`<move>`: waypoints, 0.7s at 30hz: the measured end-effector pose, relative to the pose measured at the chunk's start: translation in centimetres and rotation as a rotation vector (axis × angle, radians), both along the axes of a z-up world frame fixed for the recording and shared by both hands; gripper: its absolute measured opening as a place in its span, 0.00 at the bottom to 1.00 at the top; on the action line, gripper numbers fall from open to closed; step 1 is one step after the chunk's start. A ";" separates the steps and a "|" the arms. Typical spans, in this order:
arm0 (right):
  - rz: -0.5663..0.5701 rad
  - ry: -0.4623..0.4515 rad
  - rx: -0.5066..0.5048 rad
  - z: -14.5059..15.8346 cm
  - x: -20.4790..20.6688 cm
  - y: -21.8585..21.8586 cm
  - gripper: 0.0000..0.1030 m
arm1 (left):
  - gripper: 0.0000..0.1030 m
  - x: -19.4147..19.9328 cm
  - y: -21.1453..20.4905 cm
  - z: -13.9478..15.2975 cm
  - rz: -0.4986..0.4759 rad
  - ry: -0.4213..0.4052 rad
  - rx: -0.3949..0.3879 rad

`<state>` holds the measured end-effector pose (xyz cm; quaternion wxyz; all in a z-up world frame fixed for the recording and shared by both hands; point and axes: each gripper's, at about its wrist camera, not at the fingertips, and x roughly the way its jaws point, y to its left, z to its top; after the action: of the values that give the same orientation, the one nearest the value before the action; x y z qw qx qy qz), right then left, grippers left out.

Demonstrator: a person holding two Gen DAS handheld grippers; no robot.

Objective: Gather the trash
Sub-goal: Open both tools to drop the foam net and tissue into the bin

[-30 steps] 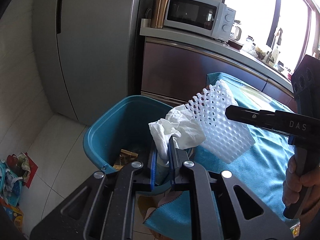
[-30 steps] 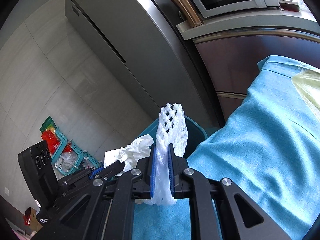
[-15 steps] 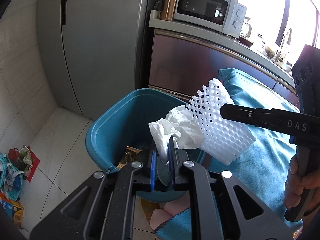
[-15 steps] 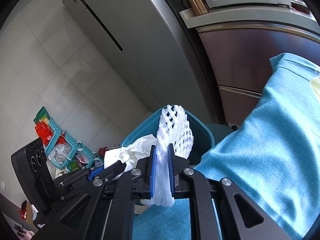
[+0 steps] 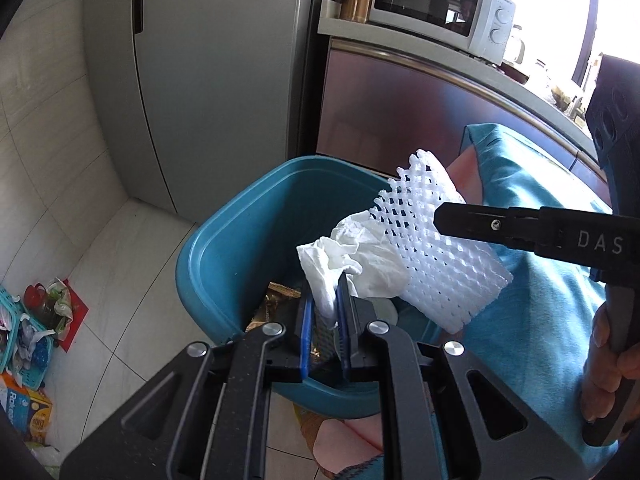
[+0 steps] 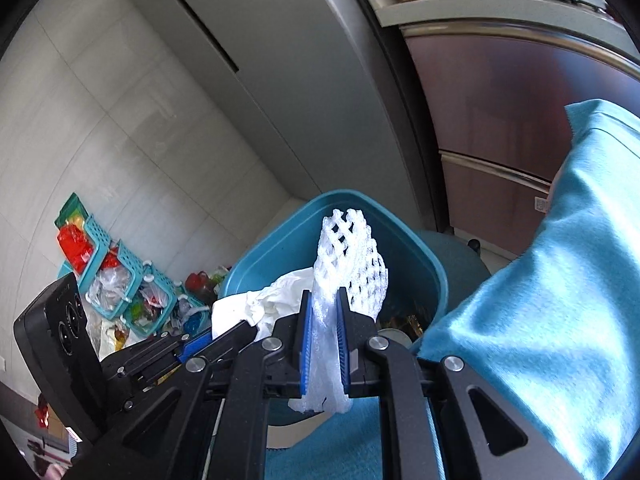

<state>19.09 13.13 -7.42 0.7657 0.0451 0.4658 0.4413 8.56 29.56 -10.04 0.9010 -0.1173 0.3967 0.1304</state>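
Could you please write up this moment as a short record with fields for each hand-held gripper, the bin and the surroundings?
left hand-held gripper: shut on crumpled white paper tissue
right hand-held gripper: shut on white foam mesh fruit sleeve
teal plastic waste bin: open, some trash inside, under both items
beside bin: light blue cloth
behind: grey fridge

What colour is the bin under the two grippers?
Teal blue; the bin shows best in the left wrist view.

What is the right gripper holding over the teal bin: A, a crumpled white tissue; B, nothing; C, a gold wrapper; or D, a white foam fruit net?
D: the right gripper is clamped on the white foam fruit net above the teal bin, while the left gripper holds the crumpled tissue.
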 end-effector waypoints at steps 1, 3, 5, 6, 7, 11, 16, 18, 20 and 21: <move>0.004 -0.006 -0.011 0.0 0.0 0.2 0.10 | 0.11 0.1 0.1 -0.2 0.002 0.005 0.001; 0.011 -0.012 -0.025 0.0 -0.1 0.6 0.10 | 0.11 0.2 0.1 -0.6 0.006 0.013 0.000; 0.013 -0.010 -0.036 -0.1 0.0 0.9 0.10 | 0.11 0.3 0.3 -0.9 0.009 0.019 -0.001; 0.014 -0.005 -0.043 -0.2 0.0 1.0 0.10 | 0.11 0.4 0.3 -1.0 0.012 0.022 0.000; 0.013 0.000 -0.050 -0.4 0.1 1.1 0.10 | 0.11 0.5 0.4 -1.1 0.014 0.025 0.002; 0.025 0.008 -0.078 -0.6 0.3 1.8 0.13 | 0.12 0.8 0.3 -1.5 0.017 0.039 0.010; 0.031 0.009 -0.093 -0.6 0.2 2.8 0.16 | 0.15 1.2 0.2 -1.9 0.026 0.054 0.016; 0.029 0.009 -0.088 -0.7 0.2 2.7 0.17 | 0.20 1.4 0.3 -2.1 0.029 0.062 0.015; 0.028 0.011 -0.084 -0.8 0.2 2.4 0.17 | 0.24 1.4 0.4 -2.3 0.037 0.068 0.016; 0.026 0.010 -0.081 -0.8 0.2 2.4 0.17 | 0.26 1.4 0.4 -2.4 0.037 0.069 0.018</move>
<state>19.26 15.51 -8.24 0.7587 0.0103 0.4877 0.4316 10.01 29.97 -12.47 0.8852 -0.1118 0.4243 0.1547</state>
